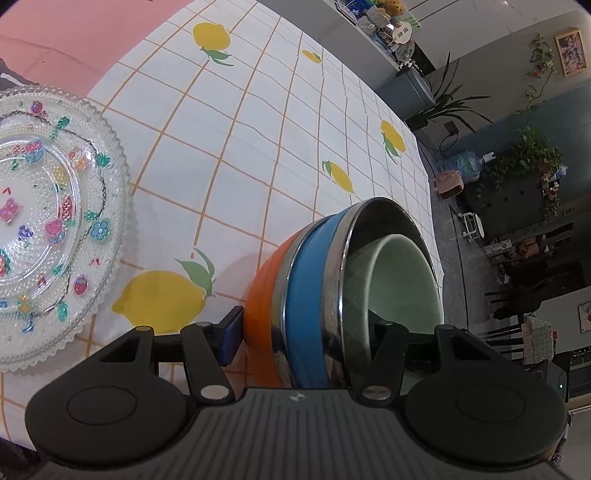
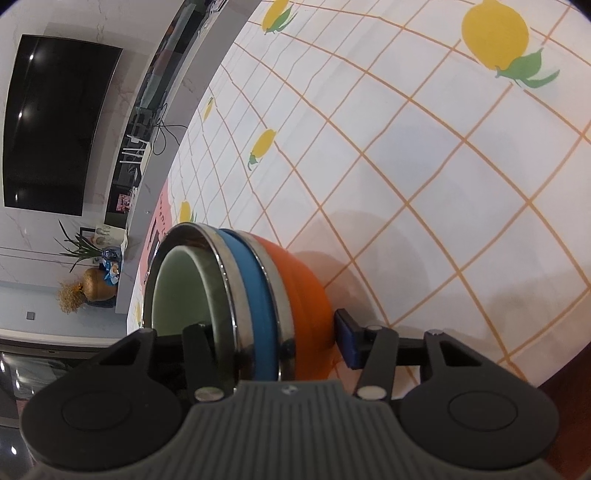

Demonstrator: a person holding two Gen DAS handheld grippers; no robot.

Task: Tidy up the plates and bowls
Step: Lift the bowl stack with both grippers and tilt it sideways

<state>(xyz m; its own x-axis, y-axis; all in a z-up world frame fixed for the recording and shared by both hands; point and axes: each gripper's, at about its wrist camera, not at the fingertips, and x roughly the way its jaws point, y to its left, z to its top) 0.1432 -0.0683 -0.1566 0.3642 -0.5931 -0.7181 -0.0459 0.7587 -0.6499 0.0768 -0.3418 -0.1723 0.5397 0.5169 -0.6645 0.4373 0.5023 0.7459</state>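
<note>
A nested stack of bowls [image 1: 314,291] fills both wrist views: an orange bowl outermost, a blue steel-rimmed bowl inside it, and a pale green bowl [image 1: 402,280] innermost. My left gripper [image 1: 306,332] is shut on the stack's wall, one blue-padded finger [image 1: 231,339] outside the orange bowl, the other inside. My right gripper [image 2: 269,339] is shut on the same stack [image 2: 258,295] from the opposite side, with one finger [image 2: 349,339] outside. A clear glass plate [image 1: 48,221] with flower stickers lies on the table left of the stack.
The table carries a white lemon-print checked cloth [image 1: 258,129] with a pink section [image 1: 74,33] at the far left. The table's edge [image 1: 432,206] runs close to the right of the stack. Beyond it are houseplants, shelves and a wall television [image 2: 55,122].
</note>
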